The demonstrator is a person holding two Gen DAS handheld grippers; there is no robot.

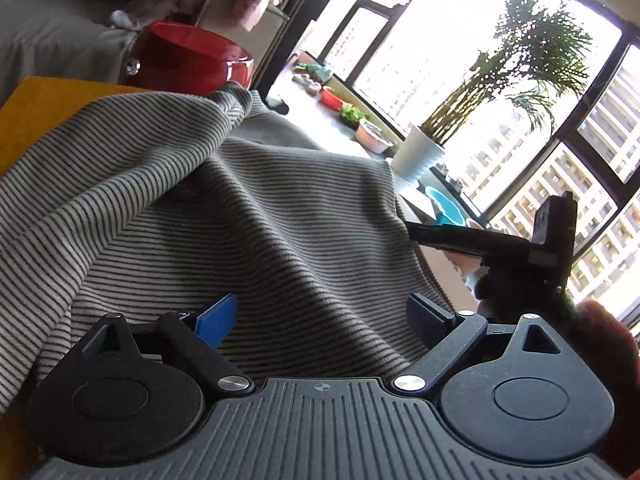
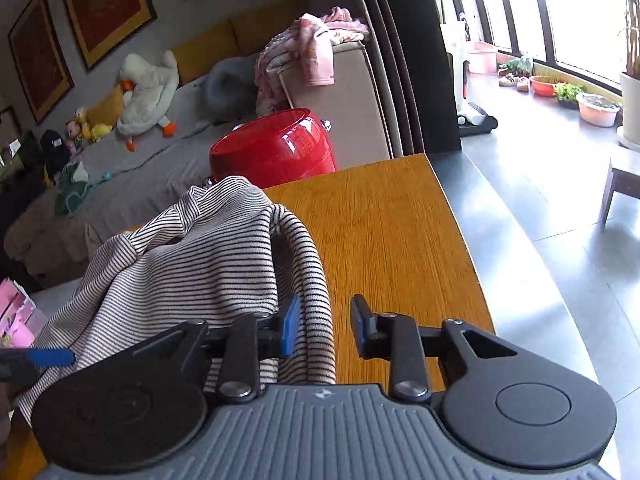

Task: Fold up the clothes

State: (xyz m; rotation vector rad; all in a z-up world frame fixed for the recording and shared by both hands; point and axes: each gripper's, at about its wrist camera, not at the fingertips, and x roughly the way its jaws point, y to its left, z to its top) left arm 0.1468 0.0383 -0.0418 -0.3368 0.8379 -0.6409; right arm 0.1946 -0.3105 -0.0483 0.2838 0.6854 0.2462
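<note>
A striped garment (image 2: 188,264) lies bunched on the wooden table (image 2: 392,232), in front of a red tub (image 2: 276,148). The left gripper (image 1: 320,316) hangs over the cloth, jaws spread wide — nothing pinched. The right gripper (image 2: 326,324) stands parted at the garment's right edge, a rolled fold of it between its 2 blue pads — not pinched. No readable writing shows.

Striped garment (image 1: 208,208) hides most of table (image 1: 40,120)
</note>
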